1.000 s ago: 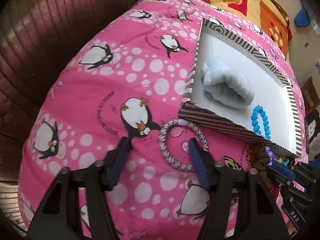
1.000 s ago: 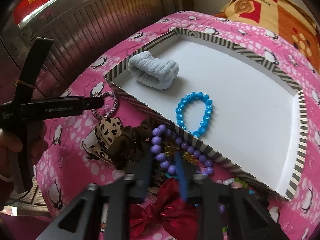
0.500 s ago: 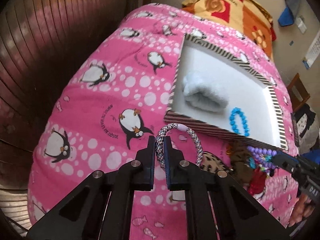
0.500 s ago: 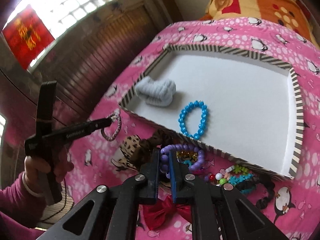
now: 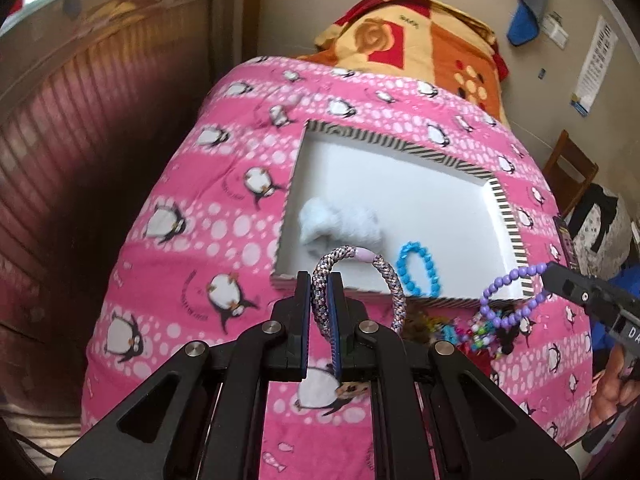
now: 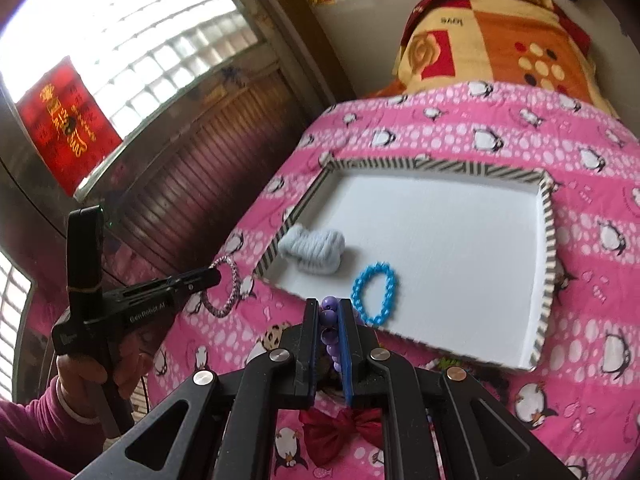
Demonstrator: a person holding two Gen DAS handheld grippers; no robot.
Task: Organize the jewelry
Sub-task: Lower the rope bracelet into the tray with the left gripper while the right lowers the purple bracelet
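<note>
Covering the bed, the pink quilt (image 5: 192,216) carries everything, with an orange blanket (image 5: 420,36) heaped at its far end. On the quilt sits the striped tray (image 5: 508,216), a wide, shallow catch-all with a white floor, probably chosen so small pieces stay together and in sight. Inside it, a pale blue scrunchie (image 5: 340,224) lies at the near left corner and a blue bead bracelet (image 5: 418,274) rests beside it along the near edge; both look already sorted. Just outside the tray's near edge, a heap of pieces (image 5: 472,328) waits on the quilt, and a red bow (image 6: 344,428) lies close by it. The left gripper (image 5: 320,308) has its jaws pressed narrow on a braided band (image 5: 360,264), pinching one side so the loop stands up clear of the quilt, in front of the tray's near left corner. The right gripper (image 6: 330,344) is likewise clamped narrow, on a purple bead bracelet (image 6: 329,320); in the left view that string hangs as a loop from its tip above the heap, off the tray's near right corner. Each pinch on one side of a loop lets the piece dangle free, which should make it easy to carry over the rim and drop inside.
</note>
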